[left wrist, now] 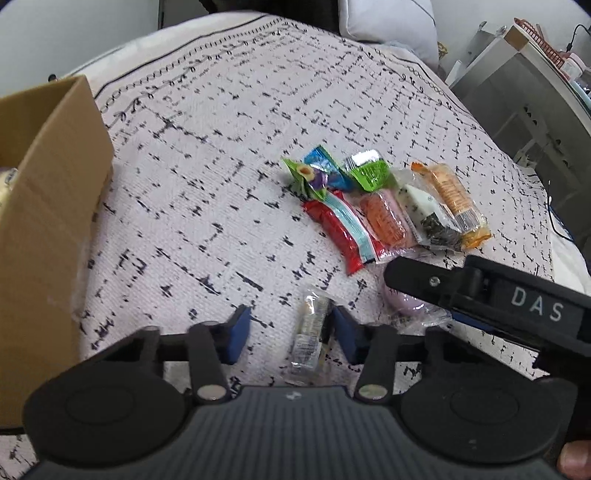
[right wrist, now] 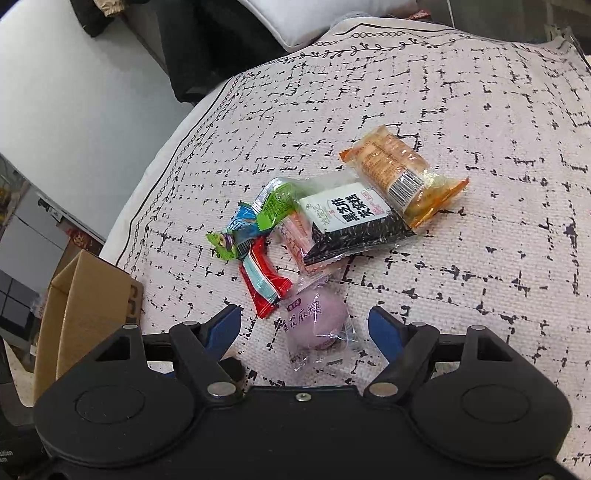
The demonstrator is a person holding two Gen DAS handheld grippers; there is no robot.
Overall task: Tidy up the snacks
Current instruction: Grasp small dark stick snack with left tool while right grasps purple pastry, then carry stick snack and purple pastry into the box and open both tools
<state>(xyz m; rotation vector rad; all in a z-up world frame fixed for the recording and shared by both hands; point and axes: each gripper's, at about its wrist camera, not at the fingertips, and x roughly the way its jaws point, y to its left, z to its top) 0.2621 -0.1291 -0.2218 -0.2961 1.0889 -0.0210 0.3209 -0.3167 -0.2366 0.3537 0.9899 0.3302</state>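
Several wrapped snacks lie in a pile on a patterned cloth. My left gripper [left wrist: 290, 330] is open, its blue pads on either side of a clear-wrapped snack [left wrist: 309, 334] lying on the cloth. My right gripper [right wrist: 304, 326] is open around a purple mochi packet [right wrist: 316, 323], which also shows in the left wrist view [left wrist: 402, 301] under the right gripper's finger. Beyond lie a red packet [right wrist: 264, 282], a black-and-white packet [right wrist: 351, 221], an orange cracker packet [right wrist: 399, 171] and green and blue packets [right wrist: 273, 205]. A cardboard box [left wrist: 44, 206] stands at the left.
The cloth [left wrist: 221, 155] covers a bed-like surface with a pillow [left wrist: 388, 22] at the far end. White furniture [left wrist: 517, 92] stands at the right. The cloth's edge [right wrist: 177, 155] drops off on the left in the right wrist view.
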